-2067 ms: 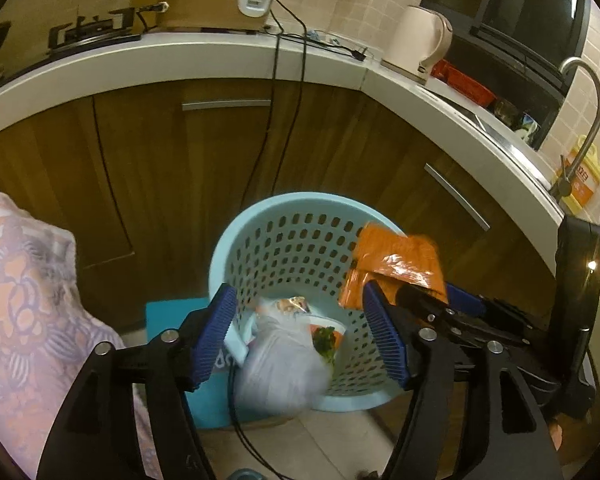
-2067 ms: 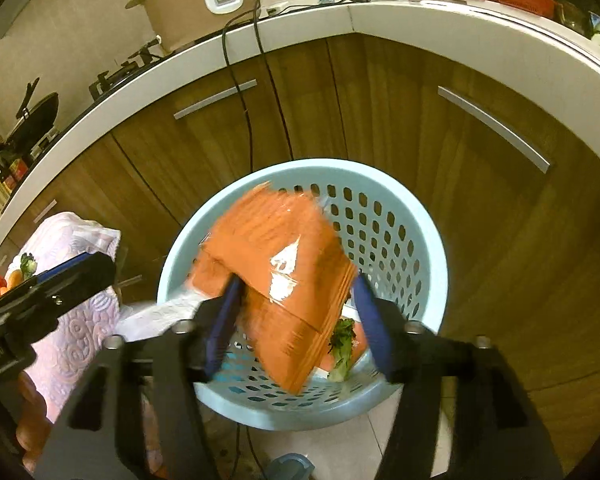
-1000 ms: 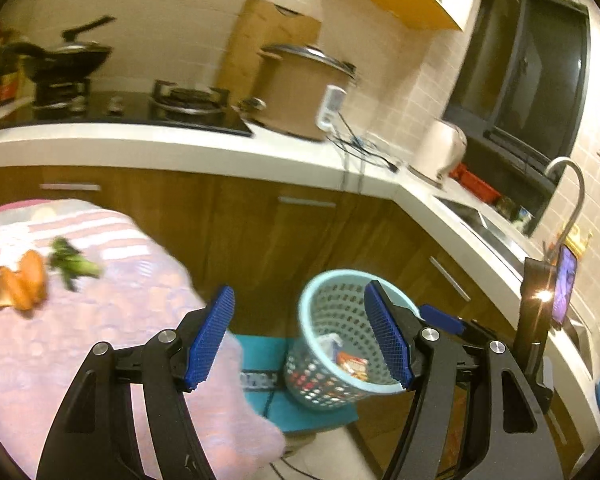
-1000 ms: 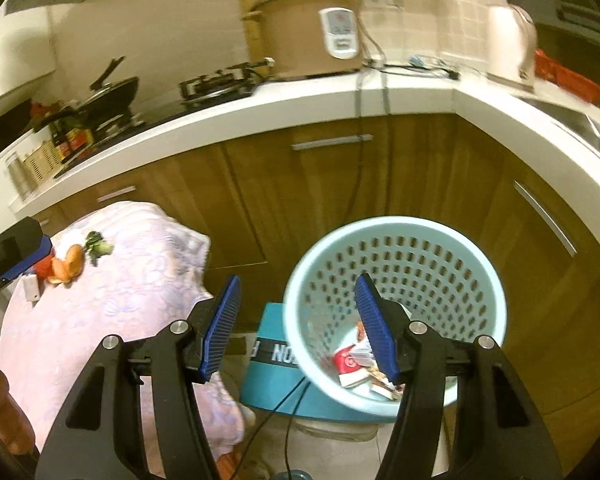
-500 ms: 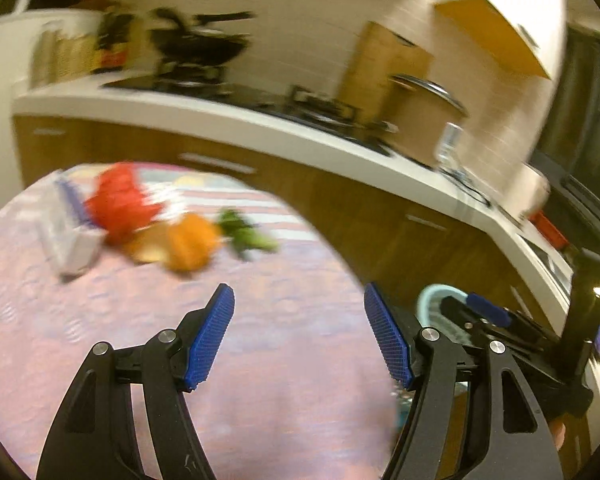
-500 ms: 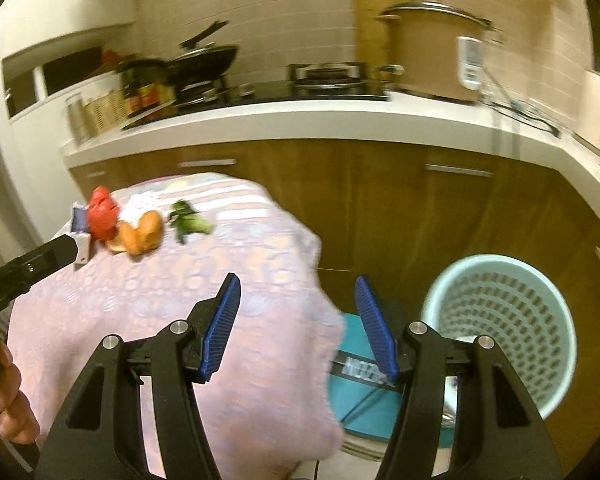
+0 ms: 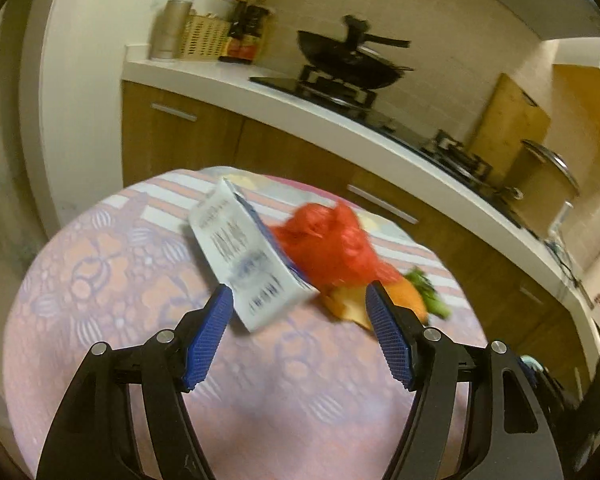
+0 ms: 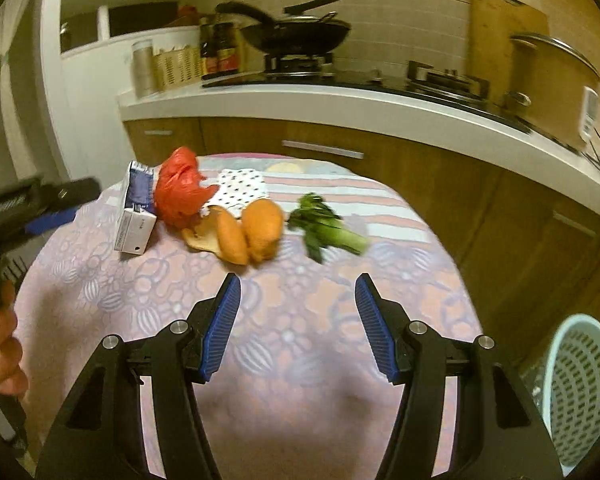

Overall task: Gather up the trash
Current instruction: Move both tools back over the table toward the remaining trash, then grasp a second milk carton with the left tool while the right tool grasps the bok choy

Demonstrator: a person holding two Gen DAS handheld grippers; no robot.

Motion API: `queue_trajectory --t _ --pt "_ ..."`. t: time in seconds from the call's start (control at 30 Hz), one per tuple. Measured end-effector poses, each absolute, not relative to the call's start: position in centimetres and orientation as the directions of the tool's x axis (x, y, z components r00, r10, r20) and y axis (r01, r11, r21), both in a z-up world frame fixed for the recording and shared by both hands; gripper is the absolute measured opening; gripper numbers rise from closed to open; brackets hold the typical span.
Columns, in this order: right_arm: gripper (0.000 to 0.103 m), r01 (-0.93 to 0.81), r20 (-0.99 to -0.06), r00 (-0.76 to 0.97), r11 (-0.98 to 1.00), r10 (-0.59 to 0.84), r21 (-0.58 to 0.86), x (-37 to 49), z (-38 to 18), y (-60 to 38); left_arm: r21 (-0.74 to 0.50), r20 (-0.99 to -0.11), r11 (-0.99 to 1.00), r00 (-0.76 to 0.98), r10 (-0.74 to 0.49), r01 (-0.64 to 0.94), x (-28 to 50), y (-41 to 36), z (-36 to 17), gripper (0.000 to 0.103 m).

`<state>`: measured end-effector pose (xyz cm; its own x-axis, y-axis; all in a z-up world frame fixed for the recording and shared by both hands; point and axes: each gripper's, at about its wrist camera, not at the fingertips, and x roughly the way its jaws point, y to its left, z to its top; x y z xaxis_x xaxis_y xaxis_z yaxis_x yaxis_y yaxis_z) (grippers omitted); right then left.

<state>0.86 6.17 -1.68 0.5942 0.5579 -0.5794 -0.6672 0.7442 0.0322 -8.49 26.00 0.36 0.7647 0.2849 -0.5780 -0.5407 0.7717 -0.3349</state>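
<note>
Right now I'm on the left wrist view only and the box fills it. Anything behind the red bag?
Observer: Yes. The right wrist view shows a white dotted sheet lying flat behind the red bag and the orange peels.
Operator: Is the other side free?
Observer: The right hand-held gripper is open and empty, above bare tablecloth short of the peels.
Operator: Where do I dump?
Observer: The pale blue basket stands on the floor off the table's right edge, by the cabinets.
</note>
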Motion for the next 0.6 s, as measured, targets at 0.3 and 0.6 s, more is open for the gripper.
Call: queue_trajectory --t 0.3,0.6 --pt "0.056 -0.672 -0.630 0.541 0.736 0.557 0.074 2.4 -4.3 7.9 -0.356 -0.666 0.724 0.704 0.247 -0.591 -4.5 30.5 -3.6 0.072" --pt "0.056 -0.674 -0.632 0.535 0.734 0.562 0.083 2.6 -4.3 7.8 -0.390 -0.660 0.727 0.722 0.207 -0.565 -3.3 30.9 -5.1 0.075"
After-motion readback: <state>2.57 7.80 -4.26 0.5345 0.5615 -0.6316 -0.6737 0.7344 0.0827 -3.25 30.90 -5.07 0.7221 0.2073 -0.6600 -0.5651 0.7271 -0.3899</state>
